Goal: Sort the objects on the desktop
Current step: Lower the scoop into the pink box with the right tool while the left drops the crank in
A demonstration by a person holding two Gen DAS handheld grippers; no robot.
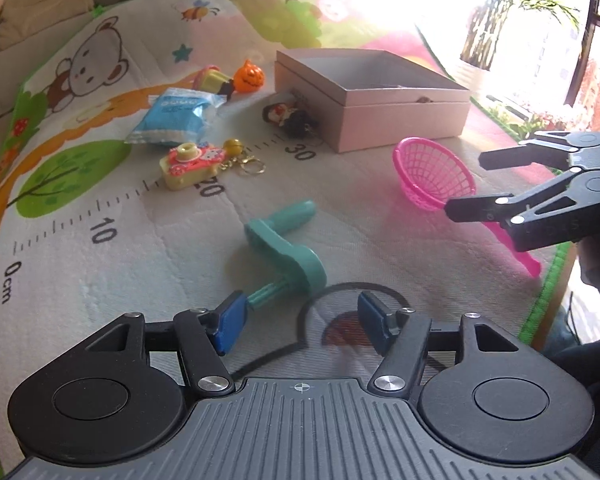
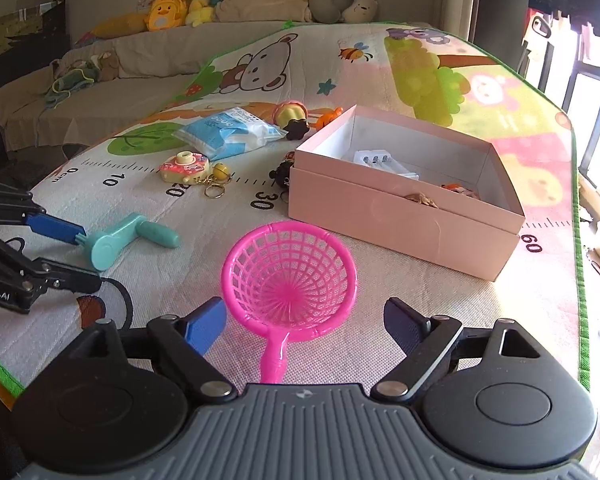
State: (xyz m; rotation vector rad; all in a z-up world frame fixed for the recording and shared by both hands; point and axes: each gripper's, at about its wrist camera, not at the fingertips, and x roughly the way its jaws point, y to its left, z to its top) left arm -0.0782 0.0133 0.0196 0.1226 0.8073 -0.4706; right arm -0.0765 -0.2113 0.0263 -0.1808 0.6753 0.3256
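Pink strainer (image 2: 290, 280) handle lies between the spread fingers (image 2: 206, 326).

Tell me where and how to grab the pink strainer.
Grip the strainer by its handle, coming from the near side with the right gripper. The handle is a narrow straight bar pointing back between the open jaws, so they would probably close across it easily. The mesh bowl is wide, round and tilted on the mat, likely too broad and springy to pinch.
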